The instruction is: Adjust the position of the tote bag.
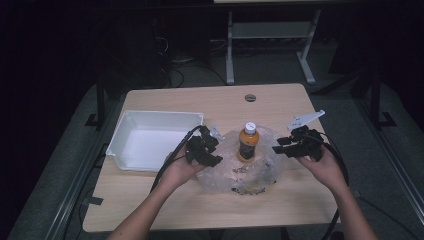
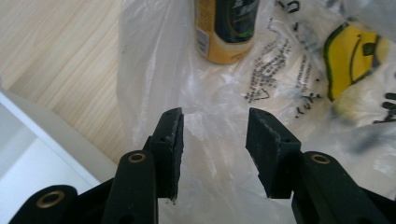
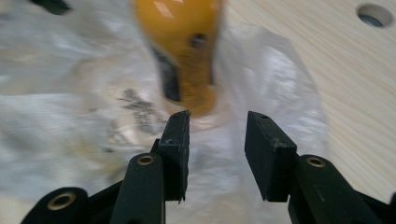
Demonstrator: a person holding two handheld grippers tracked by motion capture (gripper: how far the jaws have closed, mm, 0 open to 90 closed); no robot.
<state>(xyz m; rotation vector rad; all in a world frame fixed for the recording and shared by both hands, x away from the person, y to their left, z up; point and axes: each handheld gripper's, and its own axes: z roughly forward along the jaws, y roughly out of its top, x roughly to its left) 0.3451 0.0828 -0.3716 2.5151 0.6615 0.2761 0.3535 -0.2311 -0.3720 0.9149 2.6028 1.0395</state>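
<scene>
Both tongs gape beside the bottle (image 1: 248, 142); bag print (image 2: 271, 70) unreadable.

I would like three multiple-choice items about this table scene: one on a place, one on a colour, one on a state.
1. Where does the bottle stand?
A. in the white tray
B. on the plastic bag
C. on the floor

2. What colour is the bottle's cap?
A. white
B. red
C. black

3. How are the left gripper jaws?
A. shut on the bottle
B. shut on the bag
C. open

Answers: 1 B, the crumpled bag lies under its base; 2 A, the high view shows a white top; 3 C, a clear gap separates the jaws.
</scene>
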